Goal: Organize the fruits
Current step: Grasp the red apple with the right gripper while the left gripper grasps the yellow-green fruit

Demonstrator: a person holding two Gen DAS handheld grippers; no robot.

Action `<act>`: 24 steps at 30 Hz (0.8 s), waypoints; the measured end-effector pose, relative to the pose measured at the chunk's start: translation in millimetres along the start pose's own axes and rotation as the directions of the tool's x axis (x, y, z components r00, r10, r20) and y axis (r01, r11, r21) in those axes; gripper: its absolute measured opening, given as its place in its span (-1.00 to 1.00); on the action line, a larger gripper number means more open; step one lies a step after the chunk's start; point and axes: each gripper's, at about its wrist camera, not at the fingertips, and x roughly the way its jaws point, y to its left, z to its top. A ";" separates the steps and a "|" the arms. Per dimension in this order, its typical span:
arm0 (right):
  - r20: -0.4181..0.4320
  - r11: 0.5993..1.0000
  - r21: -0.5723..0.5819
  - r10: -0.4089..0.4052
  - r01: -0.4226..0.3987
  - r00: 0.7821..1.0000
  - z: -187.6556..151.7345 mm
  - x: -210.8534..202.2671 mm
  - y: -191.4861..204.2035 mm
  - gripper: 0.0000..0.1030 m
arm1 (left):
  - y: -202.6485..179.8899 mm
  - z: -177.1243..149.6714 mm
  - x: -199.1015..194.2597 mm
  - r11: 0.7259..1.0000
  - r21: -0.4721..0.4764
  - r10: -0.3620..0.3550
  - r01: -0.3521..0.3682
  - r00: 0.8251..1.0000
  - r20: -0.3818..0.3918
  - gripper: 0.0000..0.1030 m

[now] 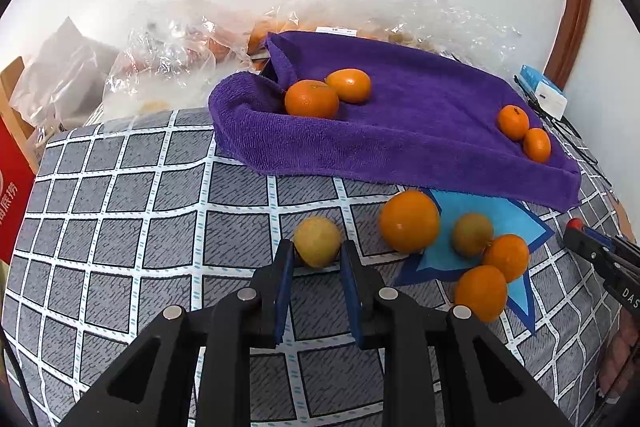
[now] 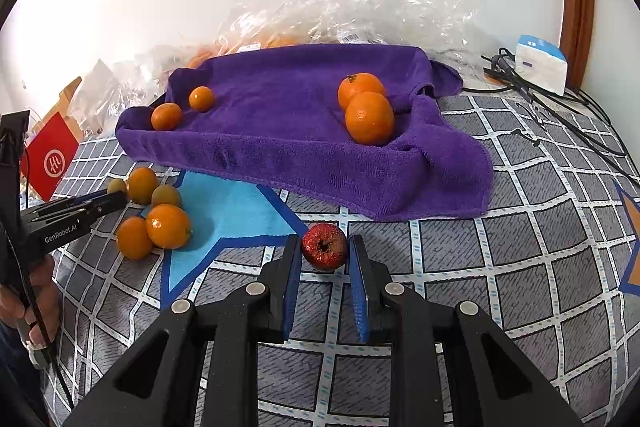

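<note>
A purple towel lies on the checked bedcover, with two oranges at its left and two oranges at its right. It also shows in the right wrist view. My left gripper stands around a yellowish fruit, pads at its sides. Several oranges lie to its right on a blue star patch. My right gripper stands around a small red fruit, pads at its sides. Whether either grips firmly is unclear.
Crumpled clear plastic bags with more fruit lie behind the towel by the wall. A white-blue box and black cables sit at the far right. A red carton stands at the left edge of the bed.
</note>
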 end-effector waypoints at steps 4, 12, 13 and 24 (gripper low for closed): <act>0.000 1.000 -0.008 -0.004 0.004 1.000 0.2 0.1 1.8 -0.55 | -0.5 0.8 -0.3 1.000 0.003 -0.002 0.002 1.000 0.003 -0.56; 0.004 1.000 -0.010 -0.017 0.017 1.000 -0.4 -1.0 2.2 -0.55 | 12.4 4.2 -2.9 0.997 -0.074 -0.021 0.023 0.999 0.028 -0.56; 0.003 1.000 -0.010 -0.017 0.017 1.000 -0.5 -1.0 2.2 -0.55 | 14.3 4.8 -2.4 0.996 -0.086 -0.022 0.024 0.999 0.024 -0.56; 0.007 0.999 -0.013 -0.032 0.032 0.999 -0.7 -1.9 3.0 -0.55 | 26.2 6.2 -15.1 0.984 -0.153 -0.079 0.096 0.990 0.116 -0.56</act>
